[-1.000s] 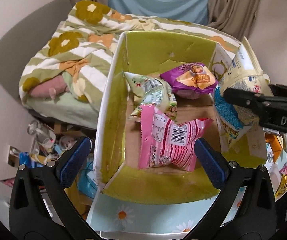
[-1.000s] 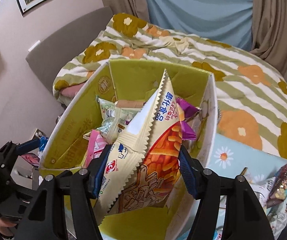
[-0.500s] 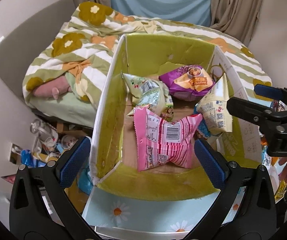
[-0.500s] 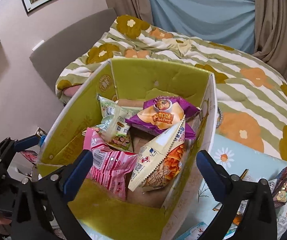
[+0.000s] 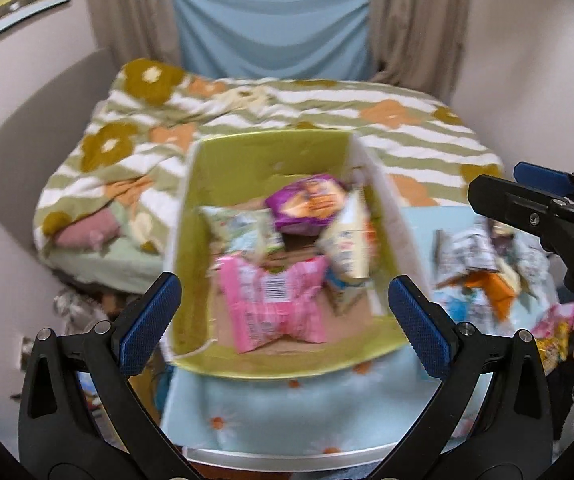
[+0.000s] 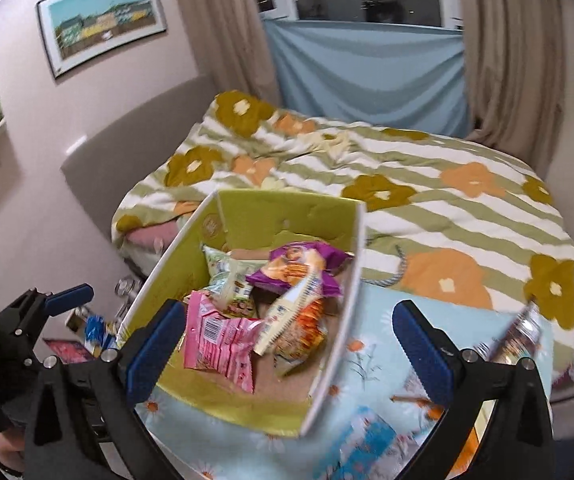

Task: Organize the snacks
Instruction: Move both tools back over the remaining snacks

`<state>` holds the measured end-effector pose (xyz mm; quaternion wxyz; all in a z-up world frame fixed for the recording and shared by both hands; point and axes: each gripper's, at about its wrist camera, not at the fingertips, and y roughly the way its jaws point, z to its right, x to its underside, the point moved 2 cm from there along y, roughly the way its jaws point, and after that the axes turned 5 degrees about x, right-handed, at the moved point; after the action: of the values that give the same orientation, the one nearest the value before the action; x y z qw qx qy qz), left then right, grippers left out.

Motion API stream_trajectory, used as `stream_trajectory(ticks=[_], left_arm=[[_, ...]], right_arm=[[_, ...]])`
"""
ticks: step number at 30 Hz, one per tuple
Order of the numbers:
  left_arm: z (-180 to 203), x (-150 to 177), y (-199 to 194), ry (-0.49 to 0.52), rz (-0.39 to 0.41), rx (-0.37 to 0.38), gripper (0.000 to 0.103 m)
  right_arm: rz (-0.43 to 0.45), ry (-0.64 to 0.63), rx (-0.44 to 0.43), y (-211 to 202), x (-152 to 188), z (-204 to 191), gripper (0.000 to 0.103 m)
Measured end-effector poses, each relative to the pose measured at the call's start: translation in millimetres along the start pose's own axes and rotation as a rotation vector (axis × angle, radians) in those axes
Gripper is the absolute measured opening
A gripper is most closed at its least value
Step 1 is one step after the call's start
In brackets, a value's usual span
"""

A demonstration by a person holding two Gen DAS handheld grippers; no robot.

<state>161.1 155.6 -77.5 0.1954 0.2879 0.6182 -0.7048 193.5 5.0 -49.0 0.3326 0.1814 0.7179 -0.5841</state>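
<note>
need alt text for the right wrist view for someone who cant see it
An open right gripper hovers empty over a yellow-green cardboard box holding four snack bags: pink, purple, cream-and-orange and pale green. The box sits on a light blue floral cloth, with a striped flowered bed behind.

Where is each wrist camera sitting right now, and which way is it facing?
Left wrist: above the near left end of the snack box, facing the bed; own open left gripper and the right gripper show.
Right wrist: above the near right, facing likewise; own open right gripper, left gripper at left.
Shared: box, pink snack bag, bed.
</note>
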Motion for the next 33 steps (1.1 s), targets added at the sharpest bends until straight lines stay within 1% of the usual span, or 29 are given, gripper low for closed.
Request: stream_trajectory(ticks=[3,5,6,10,13,15,21,23,25,29,31,33], left_arm=[[27.5,-1.0,1.5,0.052,-0.004,0.082,0.103],[43.4,0.1,4.2,0.085,-0.009,0.123,0.103],[56.0,1.4,7.1,0.111,-0.015,0.156,0.103],[97.7,11.5,16.9,0.164,-0.048,0.238,0.103],[130.3,20.2,20.5,0.203,-0.064,0.289,0.103],[147.1,25.6,23.3,0.228,-0.075,0.307,0.103],[198.7,46.0,33.8,0.283,-0.117,0.351,0.103],[218.3,55.3,39.4,0.307,-0.145,0.364,0.103],[242.1,67.6,47.9,0.352,-0.183,0.39,0.103],[274.8,93.1,67.3,0.442,-0.244,0.404,0.103],[290.4,107.9,77.7,0.49,-0.279,0.405,0.103],[303.1,121.4,87.5,0.522,-0.316,0.423,0.103]], right_arm=[[0.014,0.048,0.063,-24.8,11.6,16.9,0.103],[0.017,0.081,0.116,-41.6,22.4,30.1,0.103],[0.017,0.094,0.139,-47.8,26.6,36.0,0.103],[0.001,0.173,0.232,-76.3,54.3,70.8,0.103],[-0.013,0.214,0.293,-96.4,76.0,94.7,0.103],[-0.016,0.238,0.333,-109.5,91.6,110.4,0.103],[-0.047,0.298,0.366,-135.6,137.1,153.1,0.103],[-0.061,0.312,0.372,-142.3,152.7,171.4,0.103],[-0.079,0.328,0.367,-148.5,169.9,186.6,0.103],[-0.116,0.343,0.357,-150.3,198.0,211.1,0.103],[-0.144,0.357,0.338,-146.5,213.1,221.4,0.103],[-0.168,0.364,0.327,-141.4,224.1,227.5,0.103]])
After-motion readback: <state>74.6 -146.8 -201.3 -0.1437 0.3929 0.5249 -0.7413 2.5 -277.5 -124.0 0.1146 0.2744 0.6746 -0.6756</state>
